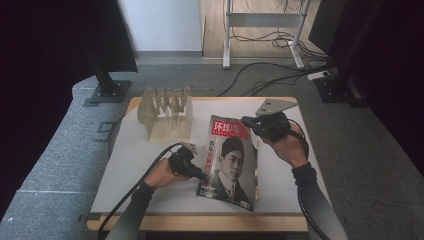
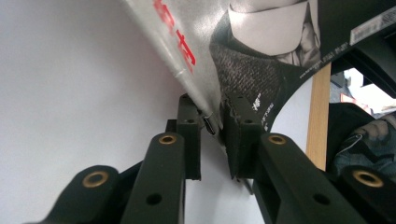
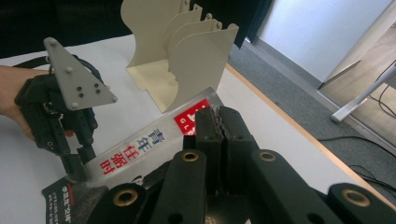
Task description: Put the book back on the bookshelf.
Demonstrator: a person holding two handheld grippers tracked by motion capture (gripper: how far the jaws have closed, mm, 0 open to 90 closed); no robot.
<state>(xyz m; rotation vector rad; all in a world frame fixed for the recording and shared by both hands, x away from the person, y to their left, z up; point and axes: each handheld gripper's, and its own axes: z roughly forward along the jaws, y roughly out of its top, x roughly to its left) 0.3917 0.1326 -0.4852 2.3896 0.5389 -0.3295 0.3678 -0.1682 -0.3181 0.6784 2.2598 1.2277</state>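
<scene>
**Glossy magazine pinched at two edges above the table**

Glossy magazine (image 1: 230, 162), red masthead, cover portrait of a man in a suit, sits over the middle of the white table (image 1: 130, 170), near the person's edge. It appears lifted off the surface, tilted, carried between the two grippers.

Left gripper (image 1: 200, 175): at the magazine's left edge, low on the cover. In the left gripper view the two black jaws are drawn in on the magazine (image 2: 243, 60), with the spine edge running down into the narrow gap between them; the cover fans up and away to the right. White tabletop lies behind.

Right gripper (image 1: 248, 121): at the top right corner of the magazine, beside the masthead. In the right gripper view the jaws are pressed together with almost no gap, clamped on the red corner of the cover (image 3: 154, 144). The left gripper (image 3: 77, 175) is seen farther off, nipping the opposite edge.

Cream slotted file rack (image 1: 167, 114) stands upright at the far left of the table, apart from the magazine and both grippers.
</scene>
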